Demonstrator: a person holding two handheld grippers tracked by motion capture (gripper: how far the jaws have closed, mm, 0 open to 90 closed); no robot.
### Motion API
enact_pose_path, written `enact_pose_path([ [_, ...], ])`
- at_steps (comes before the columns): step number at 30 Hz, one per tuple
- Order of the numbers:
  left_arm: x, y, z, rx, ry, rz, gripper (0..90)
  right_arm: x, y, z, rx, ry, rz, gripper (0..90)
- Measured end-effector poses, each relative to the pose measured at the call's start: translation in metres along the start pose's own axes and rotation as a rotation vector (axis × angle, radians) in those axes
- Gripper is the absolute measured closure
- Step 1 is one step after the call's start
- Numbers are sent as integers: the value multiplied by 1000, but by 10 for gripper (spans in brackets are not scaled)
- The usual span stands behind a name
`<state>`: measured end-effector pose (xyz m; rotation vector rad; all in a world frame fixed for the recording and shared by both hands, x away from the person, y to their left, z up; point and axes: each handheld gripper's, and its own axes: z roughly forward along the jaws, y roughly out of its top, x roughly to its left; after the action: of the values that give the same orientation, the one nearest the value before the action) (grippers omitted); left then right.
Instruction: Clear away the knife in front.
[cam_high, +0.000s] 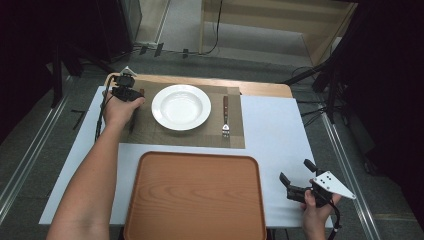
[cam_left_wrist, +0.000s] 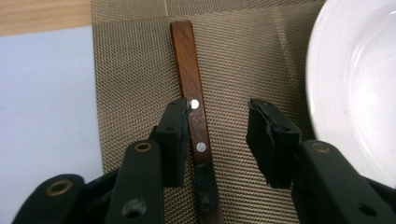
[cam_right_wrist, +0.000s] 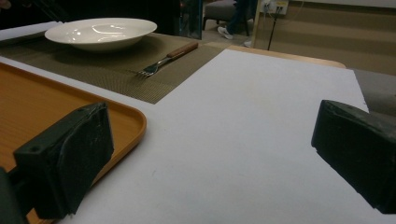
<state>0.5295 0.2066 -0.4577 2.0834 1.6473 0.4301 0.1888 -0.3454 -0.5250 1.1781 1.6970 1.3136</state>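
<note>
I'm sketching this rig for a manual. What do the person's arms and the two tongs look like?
Both forearms are bare, with no sleeves showing. The left tongs have two black jaws with blocky pads and brass-coloured rivets on the arms; a dark cable trails from them. The right tongs are black too, topped by a grey three-cornered plate with small dark holes.

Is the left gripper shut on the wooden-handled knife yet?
Not yet: left gripper open around wooden-handled knife; one pad touches, the other stands clear.
</note>
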Motion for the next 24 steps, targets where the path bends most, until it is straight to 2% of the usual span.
enact_pose_path([
  [2,1,0,2,9,14,4,609,0,0,0,0,-4,1,0],
  [6,3,-1,5,19,13,3,659,0,0,0,-1,-1,1,0],
  [15,5,-2,20,58,16,-20,699,-1,0,1,-1,-2,3,0],
  [19,2,-3,21,58,27,1,744,0,0,1,1,-3,2,0],
  [21,2,-5,20,66,26,39,750,0,0,1,1,-3,2,0],
  [23,2,-4,20,79,32,26,752,0,0,1,1,-6,2,0],
  [24,1,-4,20,82,35,40,752,-1,0,1,-2,-3,5,0],
])
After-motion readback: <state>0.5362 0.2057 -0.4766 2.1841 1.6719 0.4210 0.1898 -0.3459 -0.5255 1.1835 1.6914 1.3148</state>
